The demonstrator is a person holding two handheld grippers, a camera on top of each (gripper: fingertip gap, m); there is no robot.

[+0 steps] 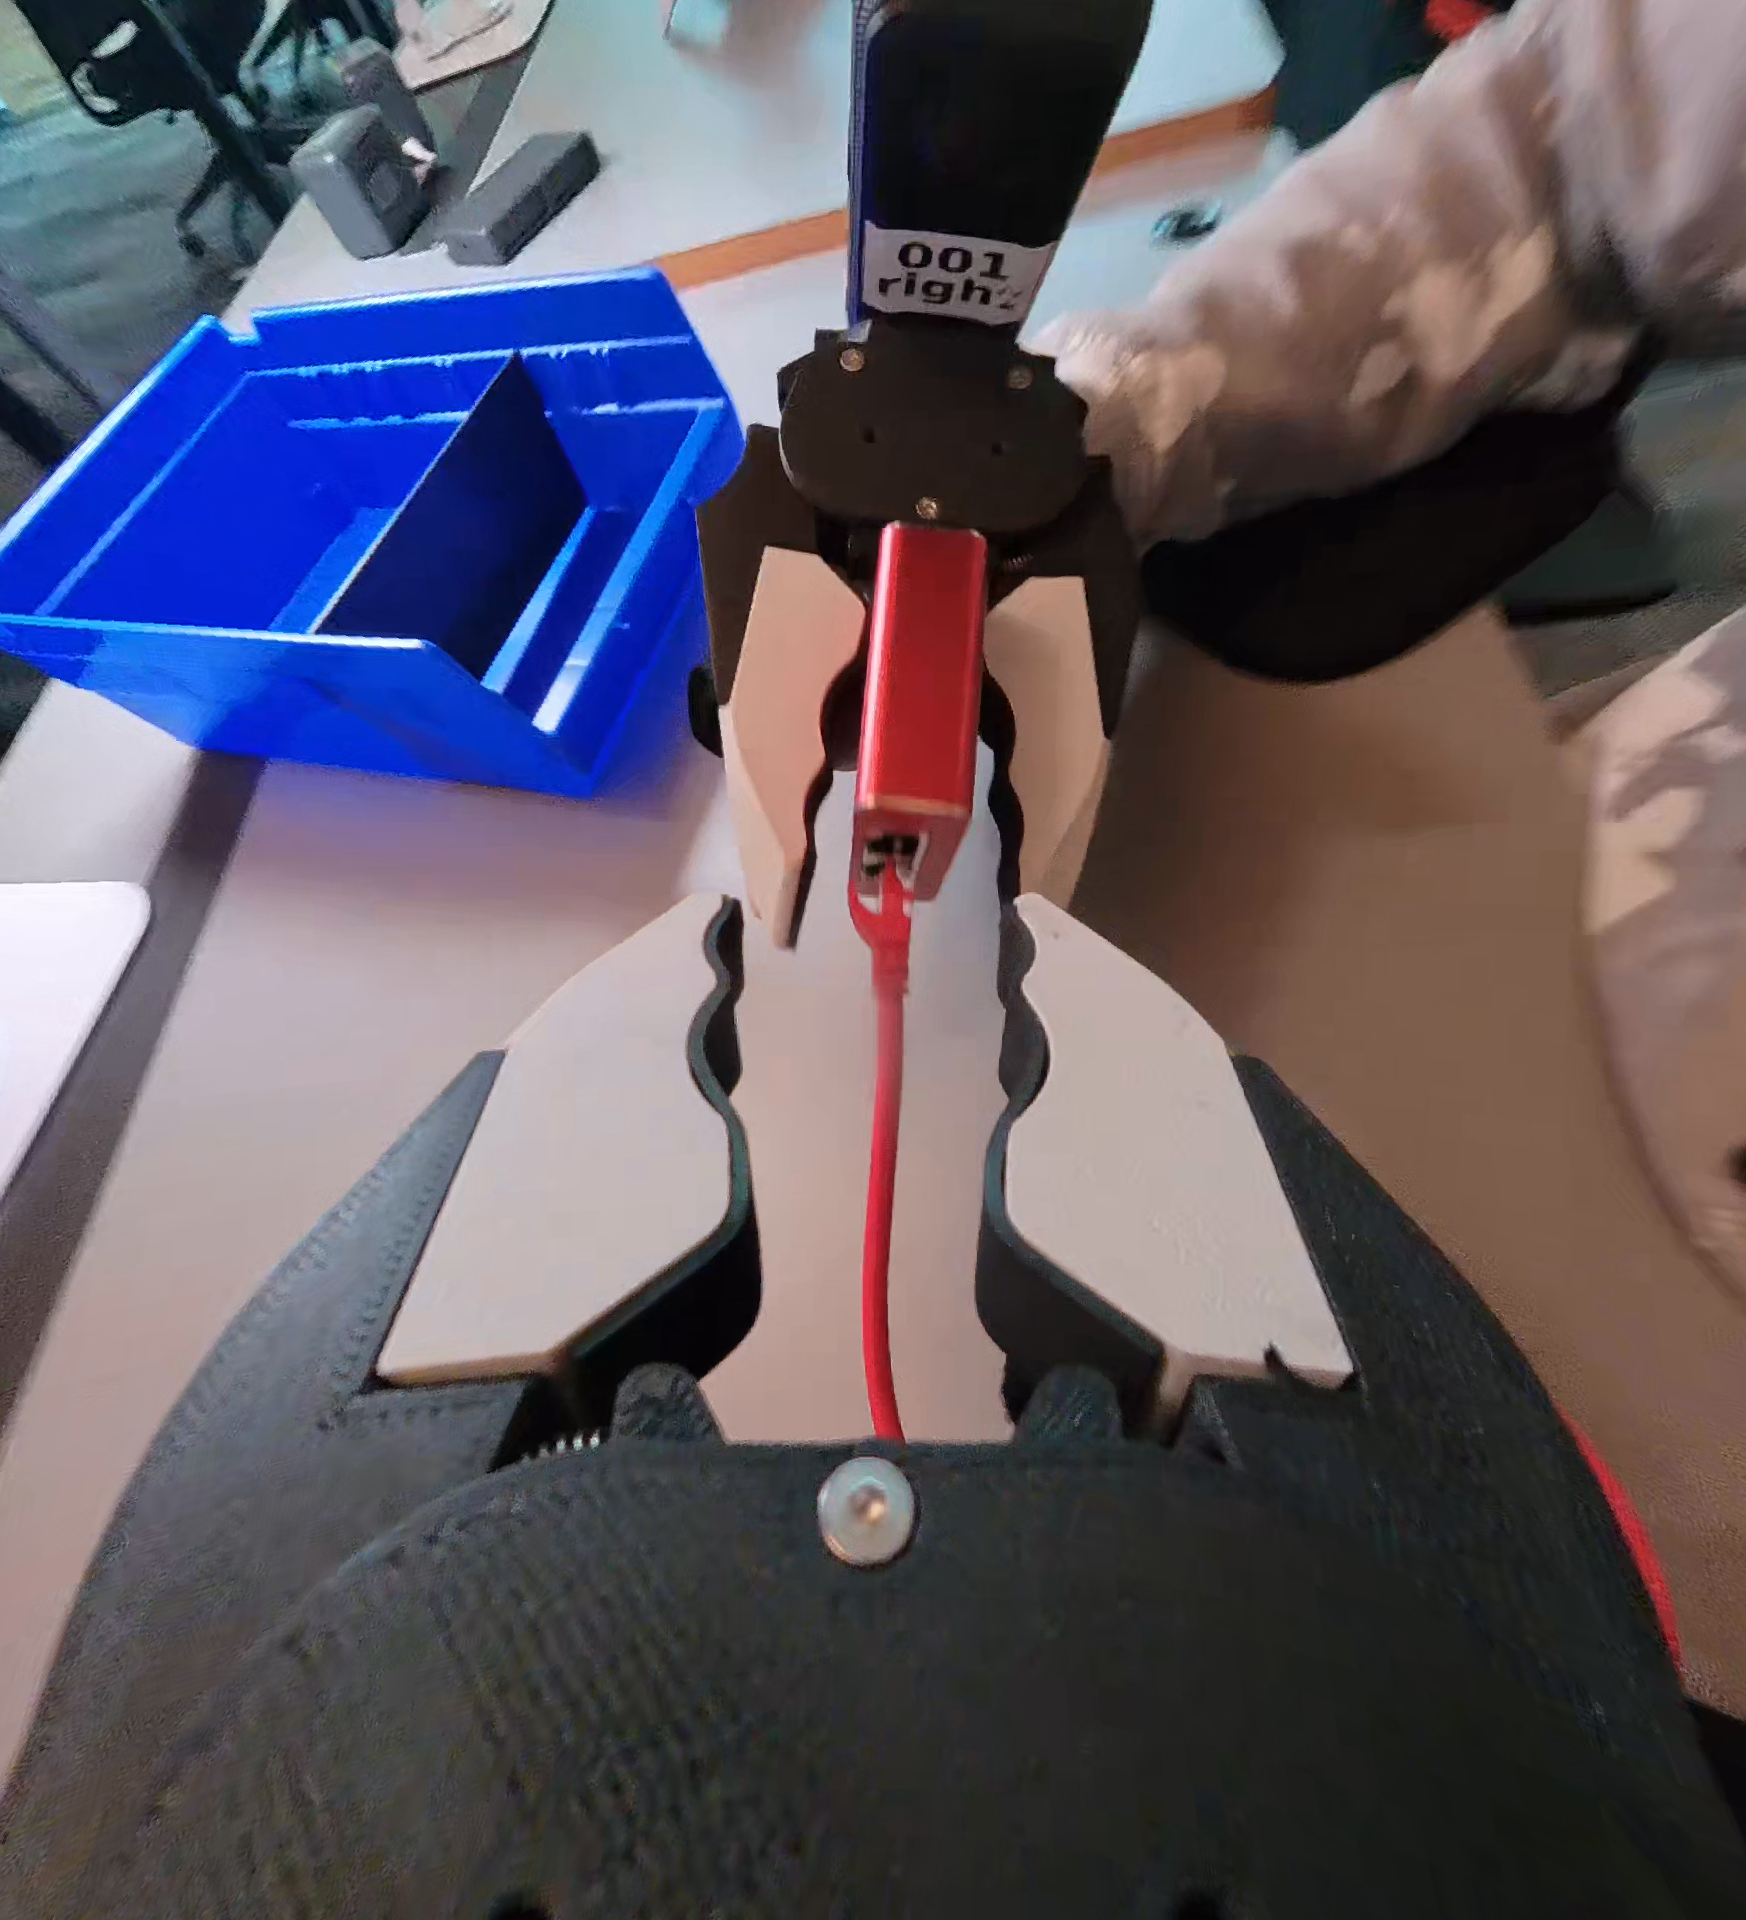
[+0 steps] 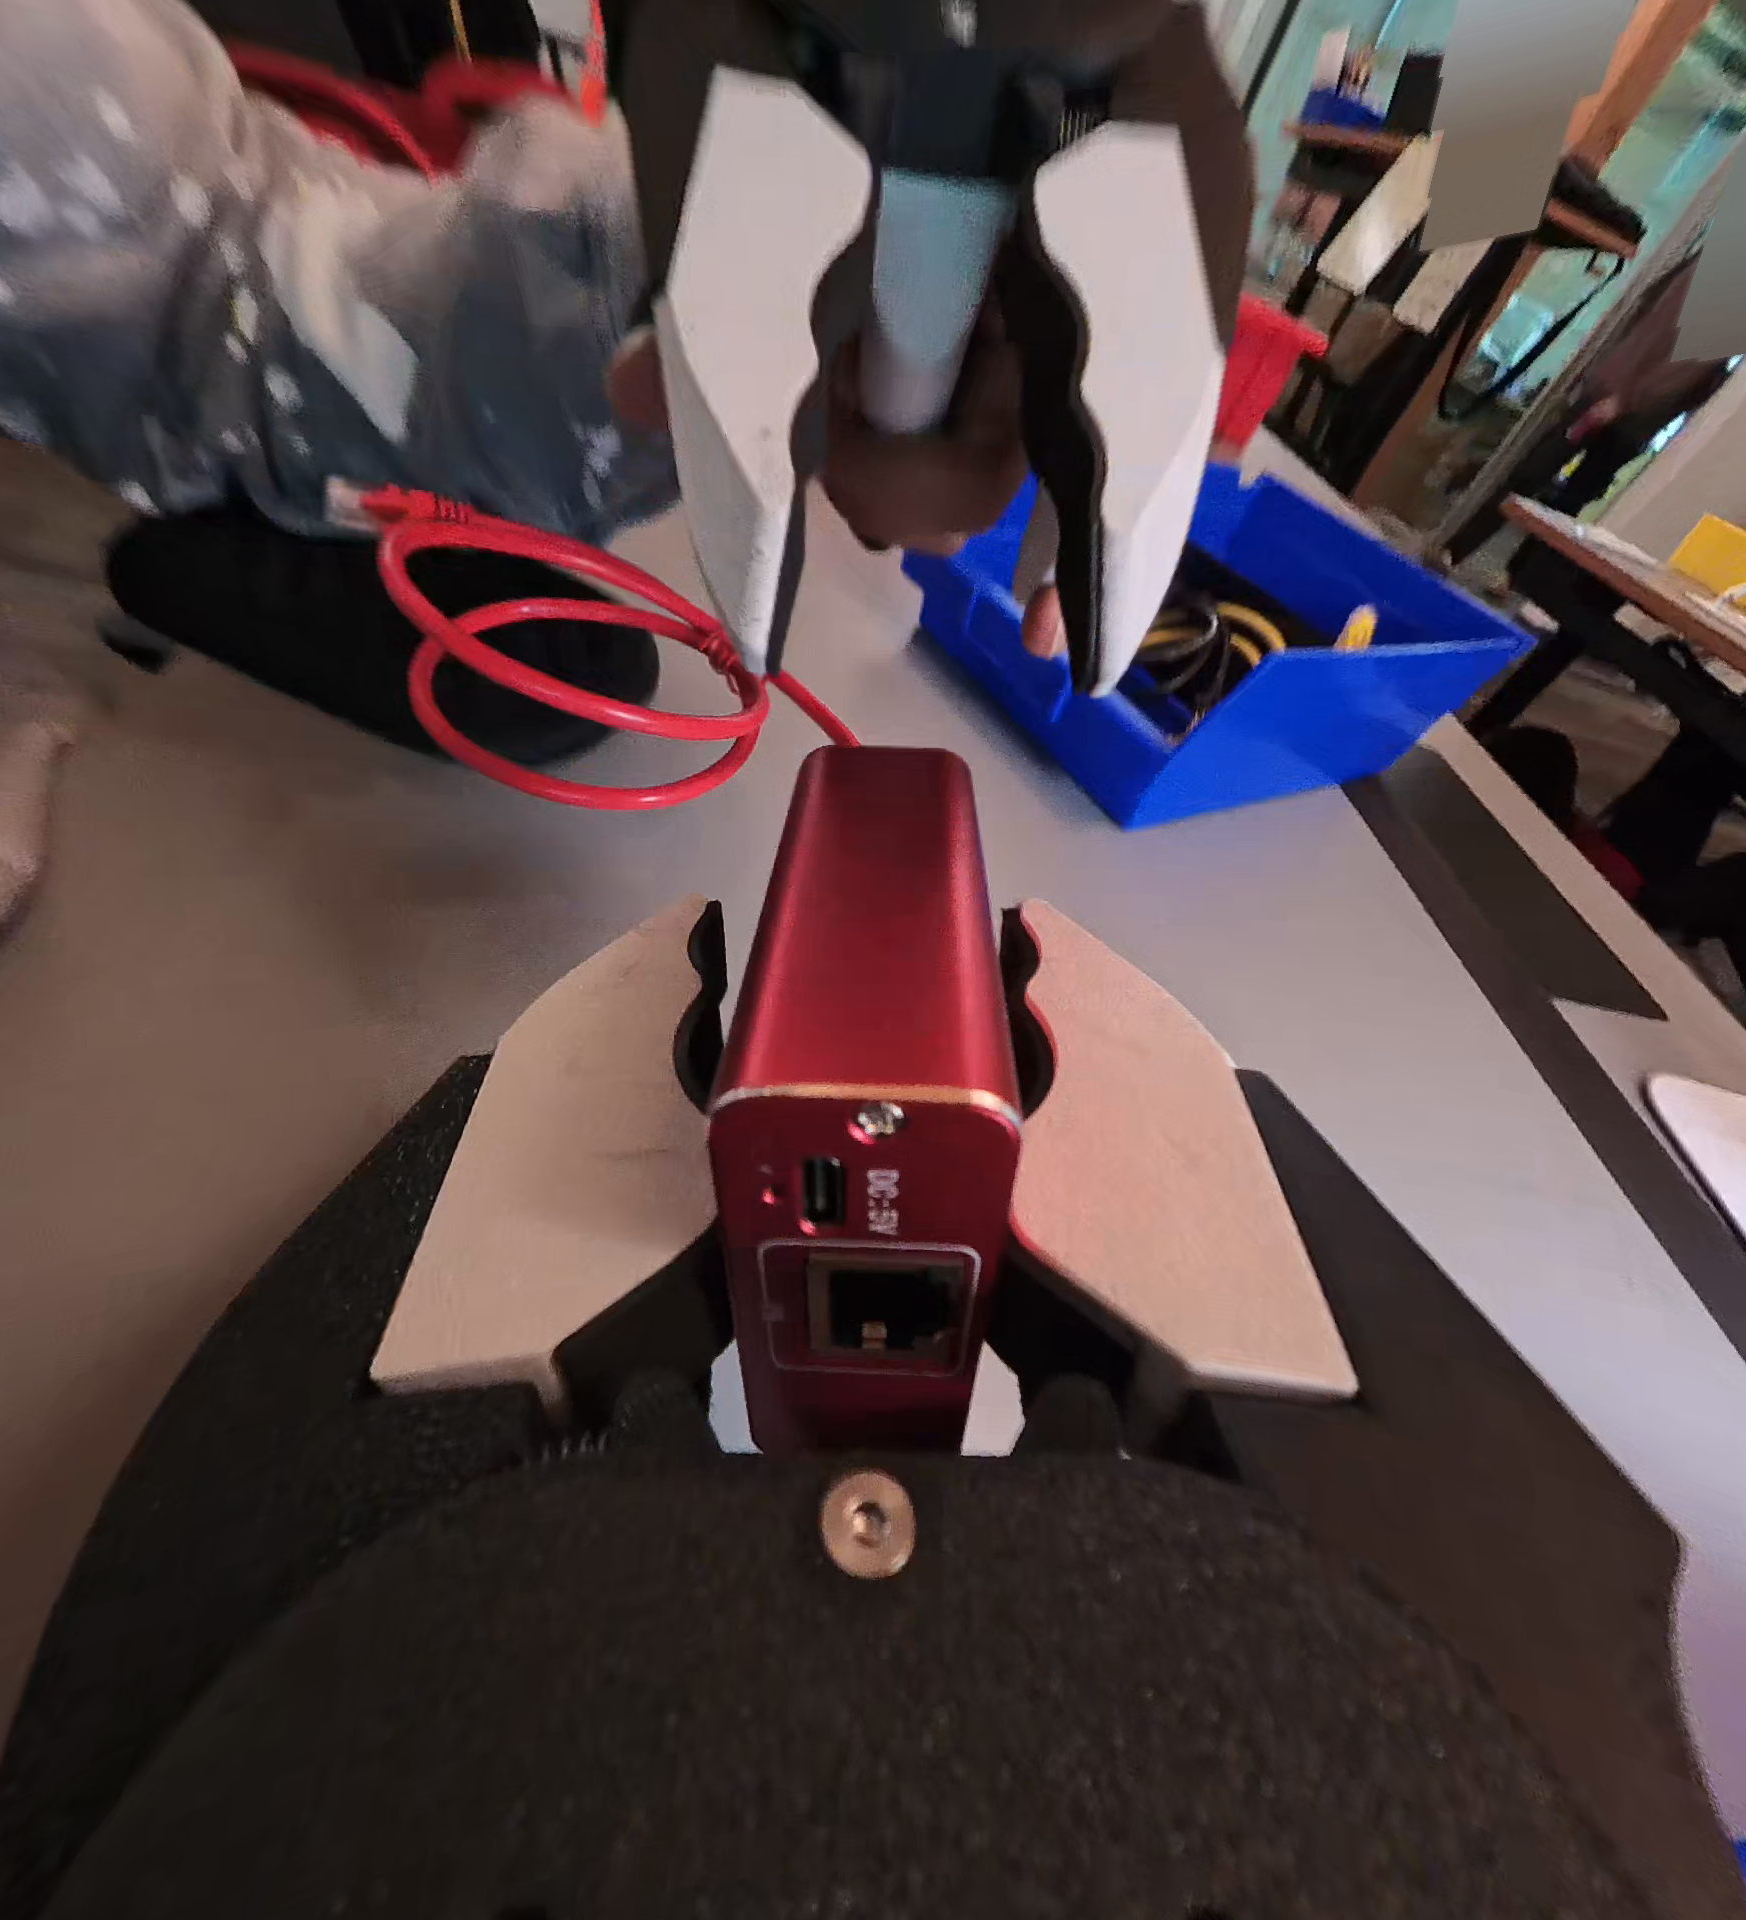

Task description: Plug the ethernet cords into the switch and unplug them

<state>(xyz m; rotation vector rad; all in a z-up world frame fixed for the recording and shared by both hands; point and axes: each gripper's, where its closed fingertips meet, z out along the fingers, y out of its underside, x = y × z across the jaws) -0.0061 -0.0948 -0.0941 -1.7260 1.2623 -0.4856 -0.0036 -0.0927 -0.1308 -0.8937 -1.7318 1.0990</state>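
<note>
So the two grippers sit nose to nose, with barely any gap between their tips. The red switch [image 2: 864, 1091] fills the right gripper [image 2: 864, 935] jaw to jaw, no room either side. The red cord [image 1: 884, 1195] runs straight down the middle of the wide-spread left gripper [image 1: 869, 920], with clear lanes beside it. The blue bin [image 1: 370, 540] blocks one flank on the worktop [image 1: 381, 987]; red cord loops [image 2: 578, 696] and a sleeve [image 2: 225, 312] crowd the other. Bare worktop lies between the bin and a white pad [image 1: 7, 1039] at its edge.
</note>
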